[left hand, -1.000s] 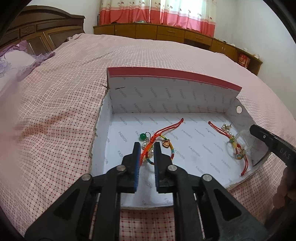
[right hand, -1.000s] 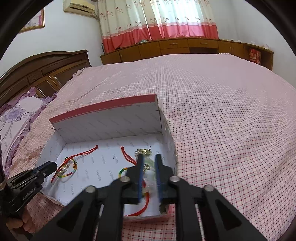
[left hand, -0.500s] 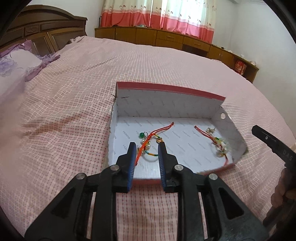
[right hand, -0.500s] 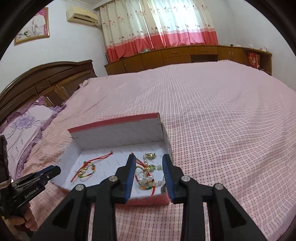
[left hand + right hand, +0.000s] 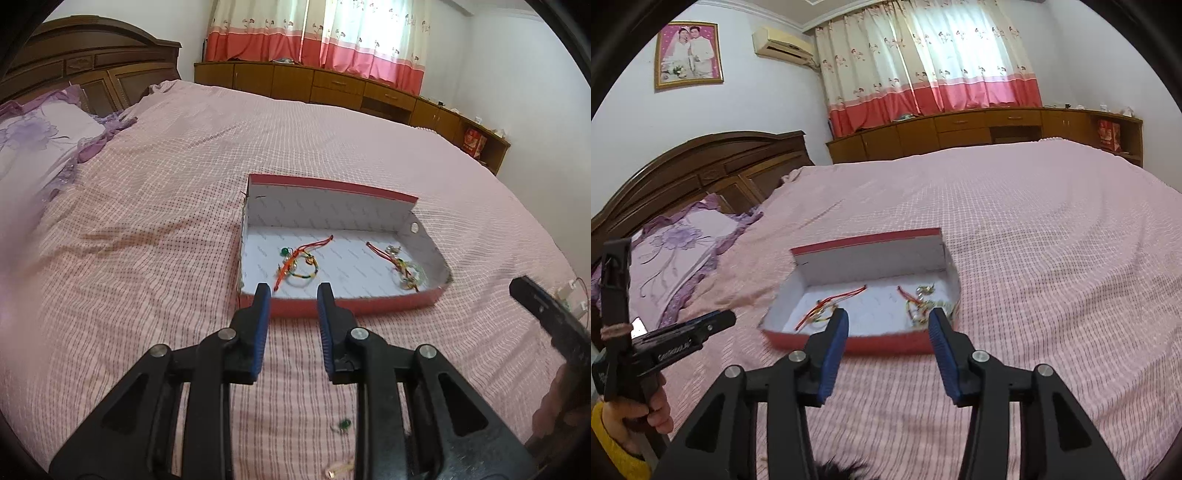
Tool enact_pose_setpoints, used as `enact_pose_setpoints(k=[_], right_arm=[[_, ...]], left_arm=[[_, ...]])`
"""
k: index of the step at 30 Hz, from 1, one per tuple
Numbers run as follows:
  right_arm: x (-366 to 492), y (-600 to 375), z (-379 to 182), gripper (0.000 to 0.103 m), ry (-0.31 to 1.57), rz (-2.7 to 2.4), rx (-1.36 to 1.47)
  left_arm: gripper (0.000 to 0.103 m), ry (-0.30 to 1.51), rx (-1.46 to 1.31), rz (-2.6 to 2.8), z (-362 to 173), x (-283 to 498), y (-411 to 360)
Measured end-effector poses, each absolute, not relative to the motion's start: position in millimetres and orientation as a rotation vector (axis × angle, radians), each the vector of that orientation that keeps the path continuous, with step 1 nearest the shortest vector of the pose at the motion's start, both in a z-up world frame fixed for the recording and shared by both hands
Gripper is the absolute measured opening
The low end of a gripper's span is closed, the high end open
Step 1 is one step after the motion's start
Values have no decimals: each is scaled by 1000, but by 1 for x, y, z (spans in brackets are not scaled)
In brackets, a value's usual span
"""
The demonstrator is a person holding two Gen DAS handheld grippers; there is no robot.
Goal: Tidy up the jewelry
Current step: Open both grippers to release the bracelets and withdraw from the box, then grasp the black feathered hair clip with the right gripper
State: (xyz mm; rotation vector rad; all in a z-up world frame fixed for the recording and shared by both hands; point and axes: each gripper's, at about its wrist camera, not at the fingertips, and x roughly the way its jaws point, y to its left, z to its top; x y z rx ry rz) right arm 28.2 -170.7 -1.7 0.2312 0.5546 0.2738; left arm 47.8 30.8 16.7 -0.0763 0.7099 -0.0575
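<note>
A shallow red box point(image 5: 369, 303) with a white inside lies on the pink checked bed; it also shows in the right wrist view point(image 5: 871, 341). Two bracelets lie in it: a red-string one with a green bead point(image 5: 297, 264) at the left, and a beaded one point(image 5: 404, 271) at the right. My left gripper point(image 5: 293, 291) is open and empty, just short of the box's near wall. My right gripper point(image 5: 888, 321) is open wide and empty, also short of the box. A small green-bead piece point(image 5: 345, 424) lies on the bed under my left gripper.
A purple floral pillow point(image 5: 672, 254) and a wooden headboard point(image 5: 701, 166) lie to the left. Low wooden cabinets point(image 5: 979, 129) run along the far wall under the curtains. The other gripper shows at each view's edge point(image 5: 543, 306) point(image 5: 676, 336).
Both grippers have drawn back out of the box and risen, and both have opened wider. The bracelets stay in the box.
</note>
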Motion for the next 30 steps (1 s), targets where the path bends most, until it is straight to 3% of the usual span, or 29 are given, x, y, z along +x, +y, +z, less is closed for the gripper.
enact_pose_setpoints(k=[14, 30], right_arm=[[-39, -149, -13, 59, 594, 332, 219], [-68, -101, -58, 63, 707, 383, 99]], left_arm=[[19, 718, -82, -68, 19, -9, 31], [19, 749, -113, -53, 0, -37, 40]])
